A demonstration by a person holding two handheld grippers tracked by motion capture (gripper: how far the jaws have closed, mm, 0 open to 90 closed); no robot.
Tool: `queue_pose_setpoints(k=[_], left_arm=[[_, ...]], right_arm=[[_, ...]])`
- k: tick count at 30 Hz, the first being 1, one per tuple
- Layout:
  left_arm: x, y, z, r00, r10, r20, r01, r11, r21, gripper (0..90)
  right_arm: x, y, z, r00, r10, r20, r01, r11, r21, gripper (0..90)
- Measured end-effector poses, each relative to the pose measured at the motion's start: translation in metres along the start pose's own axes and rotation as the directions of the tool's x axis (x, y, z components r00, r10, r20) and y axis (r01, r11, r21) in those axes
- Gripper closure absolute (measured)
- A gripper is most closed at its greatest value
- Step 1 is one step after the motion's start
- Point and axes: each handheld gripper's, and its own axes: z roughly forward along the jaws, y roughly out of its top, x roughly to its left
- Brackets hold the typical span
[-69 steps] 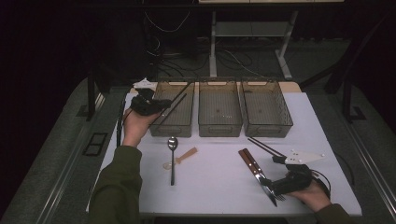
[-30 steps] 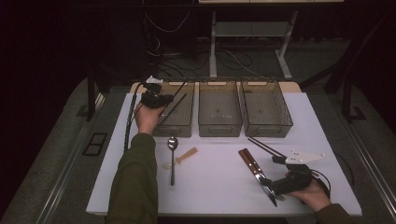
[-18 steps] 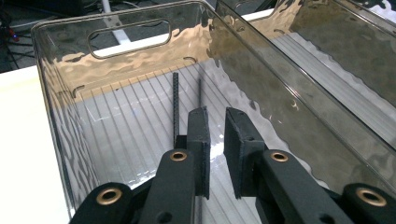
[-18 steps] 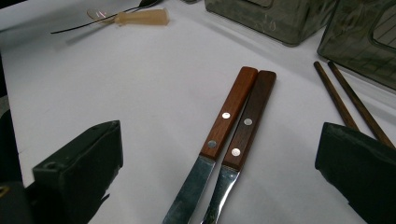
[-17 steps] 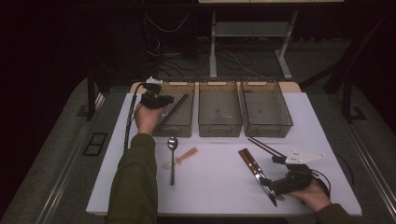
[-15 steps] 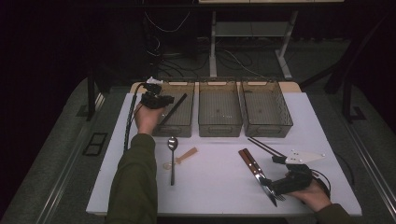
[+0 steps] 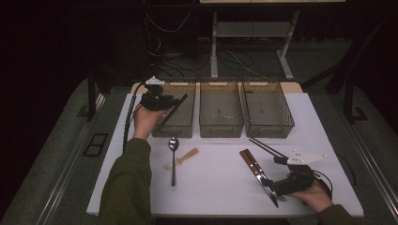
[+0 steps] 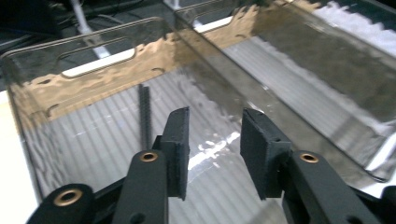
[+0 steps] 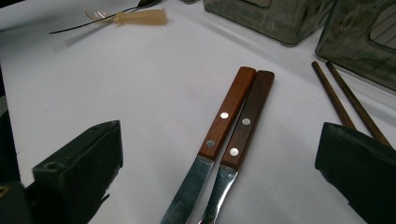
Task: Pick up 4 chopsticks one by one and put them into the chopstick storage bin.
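1. At the upper left of the high view, the left gripper (image 7: pixel 162 101) was held over the left bin (image 7: pixel 185 130). Its jaws, just opened to a narrow gap, had nothing between them.
2. The black stick (image 7: pixel 172 111) was seen inside that bin, beyond the jaw tips. In the left gripper view it (image 8: pixel 144 116) stood left of the gripper (image 8: pixel 215 116), its long axis running away from the camera toward the bin's far wall.
3. The bin's walls closed in on every side, so upward was judged the only free way out for this hand.
4. The middle bin (image 7: pixel 220 129) and the right bin (image 7: pixel 270 131) were lined up along the top of the white table (image 7: pixel 220 192). A spoon (image 7: pixel 173 159) and a pale scoop (image 7: pixel 183 157) lay on it below the left bin.
5. Right of centre, the knife (image 9: pixel 229 112) and the fork (image 9: pixel 247 121) lay side by side, touching, handles pointed toward the bins.
6. At the lower right, the right gripper (image 7: pixel 281 185) rested on the table, jaws wide and touching nothing. Both handles lay straight ahead between them, nearly in line with the gripper. This hand was far the nearer.
7. A pair of brown chopsticks (image 9: pixel 345 105) lay just beside the right-hand jaw, leaving less room there than on the bare table to the left.
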Motion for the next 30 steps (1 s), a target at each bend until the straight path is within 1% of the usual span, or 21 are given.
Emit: queue_pose_setpoints(k=[3, 4, 5, 7, 11, 12, 14, 16, 18, 19, 24, 28, 30], left_arm=[[-0.003, -0.001, -0.005, 0.9999, 0.004, 0.013, -0.004, 1.0, -0.009, 56.3], [-0.004, -0.002, -0.007, 0.9999, -0.01, 0.014, 0.01, 0.9999, -0.01, 55.2], [-0.005, -0.002, -0.009, 0.9998, -0.004, 0.019, 0.005, 0.9999, -0.011, 53.9], [-0.008, -0.002, -0.013, 0.9997, 0.006, 0.025, -0.006, 1.0, 0.002, 51.7], [-0.016, -0.003, -0.022, 0.9987, 0.027, 0.044, -0.027, 0.9996, -0.006, 47.5], [-0.018, -0.003, -0.023, 0.9985, 0.023, 0.049, -0.022, 0.9997, -0.012, 46.1], [-0.023, -0.005, -0.028, 0.9983, 0.025, 0.052, -0.024, 0.9996, -0.014, 44.1], [-0.026, -0.007, -0.032, 0.9977, 0.04, 0.054, -0.039, 0.9991, -0.013, 42.3], [-0.03, -0.01, -0.036, 0.9975, 0.038, 0.059, -0.037, 0.9992, -0.015, 41.2], [-0.031, -0.011, -0.038, 0.997, 0.045, 0.063, -0.044, 0.9989, -0.016, 40.6], [-0.039, -0.023, -0.046, 0.9946, 0.07, 0.077, -0.069, 0.9974, -0.022, 37.6], [-0.045, -0.037, -0.051, 0.9926, 0.079, 0.093, -0.076, 0.9966, -0.031, 33.9], [-0.048, -0.044, -0.053, 0.9925, 0.078, 0.094, -0.075, 0.9966, -0.034, 31.8]], right_arm=[[0.0, 0.0, 0.0, 1.0, 0.002, 0.001, -0.002, 1.0, 0.001, 1.0], [-0.001, 0.0, 0.0, 1.0, 0.001, 0.002, -0.001, 1.0, 0.0, 1.1], [-0.001, 0.0, 0.0, 1.0, 0.001, 0.002, -0.001, 1.0, 0.0, 1.0], [-0.001, 0.0, 0.0, 1.0, 0.001, 0.004, -0.001, 1.0, 0.0, 1.0], [-0.001, 0.0, 0.0, 1.0, 0.004, 0.006, -0.004, 1.0, -0.001, 1.0], [-0.001, 0.0, -0.001, 1.0, 0.003, 0.007, -0.003, 1.0, -0.002, 1.1], [-0.001, 0.0, -0.001, 1.0, 0.005, 0.006, -0.005, 1.0, -0.002, 1.0], [-0.002, 0.0, -0.001, 1.0, 0.002, 0.007, -0.002, 1.0, -0.006, 1.1], [-0.002, 0.0, -0.001, 1.0, 0.004, 0.006, -0.004, 1.0, -0.005, 1.0], [-0.002, 0.0, -0.001, 1.0, 0.003, 0.007, -0.003, 1.0, -0.005, 1.1], [-0.002, 0.0, -0.002, 1.0, 0.005, 0.006, -0.005, 1.0, -0.007, 1.0], [-0.002, 0.0, -0.003, 1.0, 0.005, 0.004, -0.005, 1.0, -0.012, 1.1], [-0.002, 0.0, -0.003, 1.0, 0.01, 0.001, -0.01, 1.0, -0.014, 1.0]])
